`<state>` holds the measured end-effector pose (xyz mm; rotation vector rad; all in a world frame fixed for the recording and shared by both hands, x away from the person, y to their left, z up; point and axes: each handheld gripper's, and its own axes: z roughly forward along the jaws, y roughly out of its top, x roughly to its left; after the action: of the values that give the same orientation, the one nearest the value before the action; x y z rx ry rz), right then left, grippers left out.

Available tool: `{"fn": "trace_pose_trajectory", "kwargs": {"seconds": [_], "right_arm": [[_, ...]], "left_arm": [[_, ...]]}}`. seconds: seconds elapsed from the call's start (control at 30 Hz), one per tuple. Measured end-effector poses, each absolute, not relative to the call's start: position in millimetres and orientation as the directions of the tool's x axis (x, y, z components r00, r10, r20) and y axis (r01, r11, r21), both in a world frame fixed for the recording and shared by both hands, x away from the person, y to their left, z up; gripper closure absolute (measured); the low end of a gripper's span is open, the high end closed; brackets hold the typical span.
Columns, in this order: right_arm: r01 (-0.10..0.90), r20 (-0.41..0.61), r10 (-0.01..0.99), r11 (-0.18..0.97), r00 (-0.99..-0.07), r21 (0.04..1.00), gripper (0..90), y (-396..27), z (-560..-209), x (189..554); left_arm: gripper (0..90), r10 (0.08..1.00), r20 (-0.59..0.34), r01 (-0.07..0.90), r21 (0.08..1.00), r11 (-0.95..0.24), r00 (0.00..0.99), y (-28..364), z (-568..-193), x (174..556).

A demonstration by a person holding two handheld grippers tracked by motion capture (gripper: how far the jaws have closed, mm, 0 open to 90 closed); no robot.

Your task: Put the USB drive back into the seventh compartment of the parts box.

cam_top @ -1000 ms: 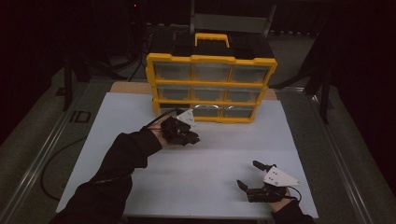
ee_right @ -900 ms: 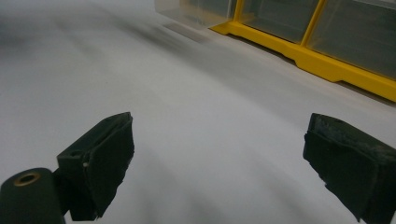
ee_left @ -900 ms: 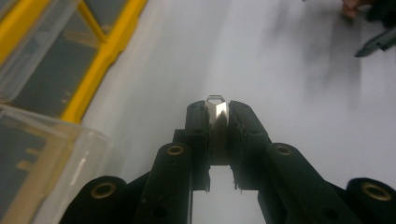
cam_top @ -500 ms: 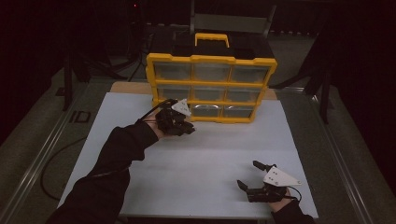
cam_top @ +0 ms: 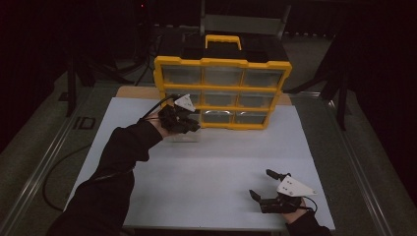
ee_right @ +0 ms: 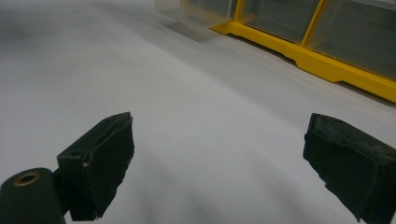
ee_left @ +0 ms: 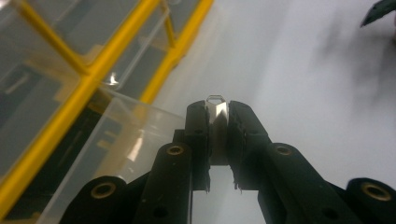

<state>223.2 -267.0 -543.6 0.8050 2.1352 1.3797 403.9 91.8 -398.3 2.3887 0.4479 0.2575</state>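
High view: we see the left gripper (cam_top: pixel 189 123) at a yellow drawer cabinet (cam_top: pixel 222 92) | its jaws pinch a small metal piece (ee_left: pixel 216 108) beside a clear drawer (ee_left: pixel 109 154) | right gripper (cam_top: pixel 261 187) spread over the white table (cam_top: pixel 211 172).

Dim up top: the surroundings are near black, while the white table (cam_top: pixel 211 162) is softly lit beyond the right gripper (cam_top: pixel 259 187). In the left gripper view, a glare streak sits on the clear drawer (ee_left: pixel 116 140) left of the jaws; the background is soft. In the right gripper view, the organizer (ee_right: pixel 299 37) ahead is blurred.
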Motion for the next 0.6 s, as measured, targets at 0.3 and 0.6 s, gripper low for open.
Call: {"fn": "trace_pose_trajectory", "kwargs": {"seconds": [0.3,0.6], "right_arm": [[0.219,-0.073,0.692,0.324,-0.718,0.920,8.7,-266.9,-543.7,223.0],[0.216,-0.075,0.691,0.325,-0.719,0.920,8.7,-267.0,-543.6,222.9]], "left_arm": [[79.7,0.437,0.085,0.278,0.659,-0.699,0.895,96.0,-390.6,416.1],[79.7,0.511,0.078,0.334,0.671,-0.662,0.856,101.3,-393.1,428.4]]}}
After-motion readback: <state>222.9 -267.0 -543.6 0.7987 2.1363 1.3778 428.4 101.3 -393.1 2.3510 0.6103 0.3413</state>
